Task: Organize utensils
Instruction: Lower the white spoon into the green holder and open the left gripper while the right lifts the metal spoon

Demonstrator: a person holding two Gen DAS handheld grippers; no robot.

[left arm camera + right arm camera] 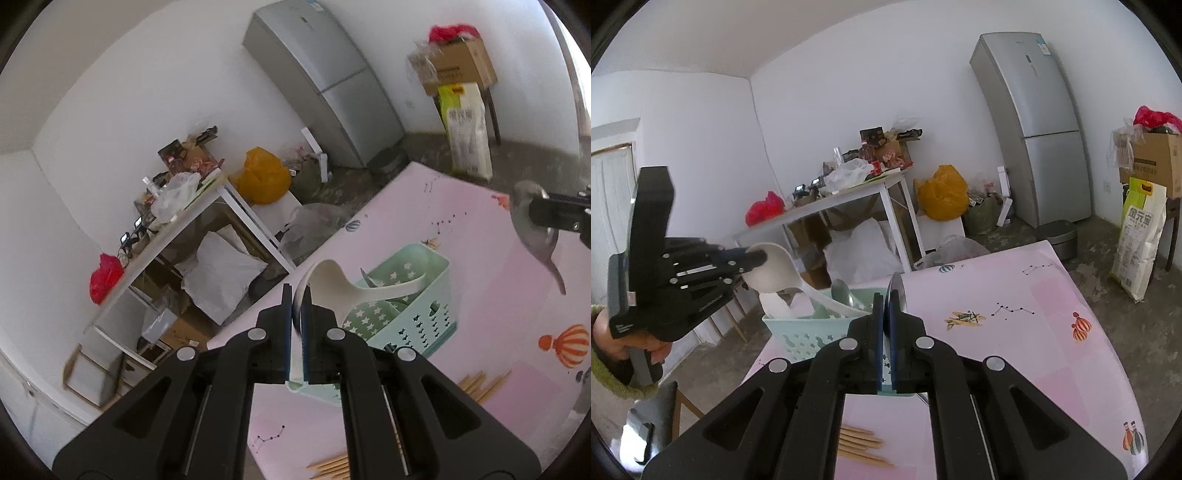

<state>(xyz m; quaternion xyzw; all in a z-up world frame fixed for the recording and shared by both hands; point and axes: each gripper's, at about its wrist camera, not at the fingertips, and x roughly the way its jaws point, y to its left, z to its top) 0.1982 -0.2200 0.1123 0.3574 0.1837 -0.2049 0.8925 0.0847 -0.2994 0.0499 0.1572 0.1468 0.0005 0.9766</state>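
Both grippers carry a spoon toward the green basket.

The left gripper point(296, 295) has its jaws closed on the bowl rim of a white ladle point(343, 286), whose handle already dips into the mint basket point(417, 325) on the pink bench point(480, 295). The right gripper point(887, 301) has its jaws clamped on a grey metal spoon point(535, 229), held in the air beside the basket. Next, I'd guess, the ladle gets lowered and let go, then the spoon. Chopsticks point(862, 445) lie loose nearby.
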